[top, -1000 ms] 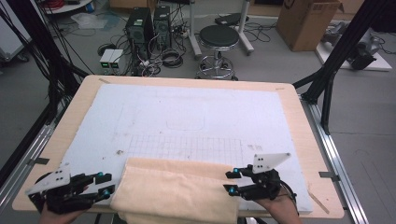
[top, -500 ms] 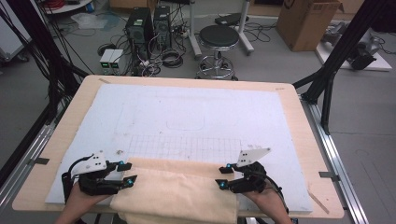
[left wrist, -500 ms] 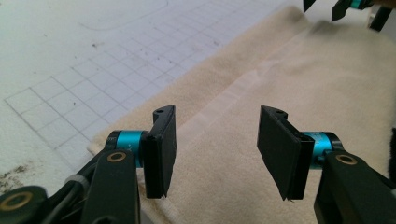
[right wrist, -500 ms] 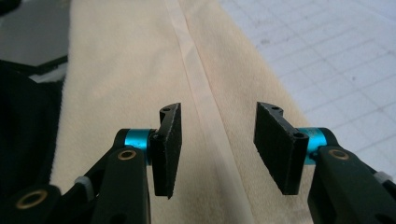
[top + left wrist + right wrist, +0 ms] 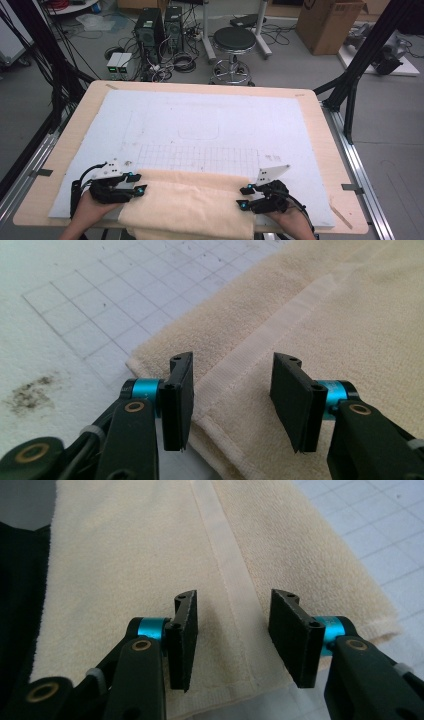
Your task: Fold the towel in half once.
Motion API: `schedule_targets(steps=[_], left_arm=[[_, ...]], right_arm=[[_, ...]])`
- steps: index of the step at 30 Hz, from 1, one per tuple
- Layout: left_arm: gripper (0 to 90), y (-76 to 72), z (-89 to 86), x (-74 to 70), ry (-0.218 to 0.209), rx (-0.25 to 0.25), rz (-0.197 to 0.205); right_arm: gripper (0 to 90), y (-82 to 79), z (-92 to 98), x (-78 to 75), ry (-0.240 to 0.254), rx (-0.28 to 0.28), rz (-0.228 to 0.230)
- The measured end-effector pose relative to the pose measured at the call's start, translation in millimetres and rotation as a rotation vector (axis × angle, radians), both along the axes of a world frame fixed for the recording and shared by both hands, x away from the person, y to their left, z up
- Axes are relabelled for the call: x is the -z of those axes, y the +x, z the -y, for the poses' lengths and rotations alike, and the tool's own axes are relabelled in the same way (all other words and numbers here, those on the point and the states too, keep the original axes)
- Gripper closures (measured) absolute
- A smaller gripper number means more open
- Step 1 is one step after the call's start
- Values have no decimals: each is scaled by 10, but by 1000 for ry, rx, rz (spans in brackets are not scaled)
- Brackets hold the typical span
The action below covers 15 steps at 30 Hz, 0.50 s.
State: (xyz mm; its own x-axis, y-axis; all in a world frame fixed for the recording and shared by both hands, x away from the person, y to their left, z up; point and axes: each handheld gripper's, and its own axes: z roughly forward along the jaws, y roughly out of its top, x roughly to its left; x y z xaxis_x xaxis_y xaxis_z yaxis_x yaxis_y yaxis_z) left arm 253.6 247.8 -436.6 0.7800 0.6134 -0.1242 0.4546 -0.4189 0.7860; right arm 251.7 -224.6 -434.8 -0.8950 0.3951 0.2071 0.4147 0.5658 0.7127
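A cream towel lies folded along the near edge of the white mat, and its front part hangs over the table edge. My left gripper is at the towel's left end. In the left gripper view its jaws stand open over the towel by the stitched hem, and the pads do not press on it. My right gripper is at the towel's right end. Its jaws also stand open, straddling the pale band of the towel. Both pairs of jaws have just been closing a little.
A pencilled grid marks the mat just beyond the towel, and a dark smudge lies left of the left gripper. The wooden table rim frames the mat. On the floor beyond the table are a stool, computers and a cardboard box.
My left gripper has moved right and slightly forward from the mat's near left corner to the towel's left end. My right gripper has sunk and shifted slightly left onto the right end.
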Motion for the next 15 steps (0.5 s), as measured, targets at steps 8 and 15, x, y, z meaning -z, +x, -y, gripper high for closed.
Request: schedule_targets(steps=[8, 15], left_arm=[[752, -32, 36, 9, 16, 12, 21], [841, -193, -25, -124, -44, 26, 79]], right_arm=[[799, 61, -14, 15, 12, -17, -26], [839, -18, -29, -139, 63, -55, 13]])
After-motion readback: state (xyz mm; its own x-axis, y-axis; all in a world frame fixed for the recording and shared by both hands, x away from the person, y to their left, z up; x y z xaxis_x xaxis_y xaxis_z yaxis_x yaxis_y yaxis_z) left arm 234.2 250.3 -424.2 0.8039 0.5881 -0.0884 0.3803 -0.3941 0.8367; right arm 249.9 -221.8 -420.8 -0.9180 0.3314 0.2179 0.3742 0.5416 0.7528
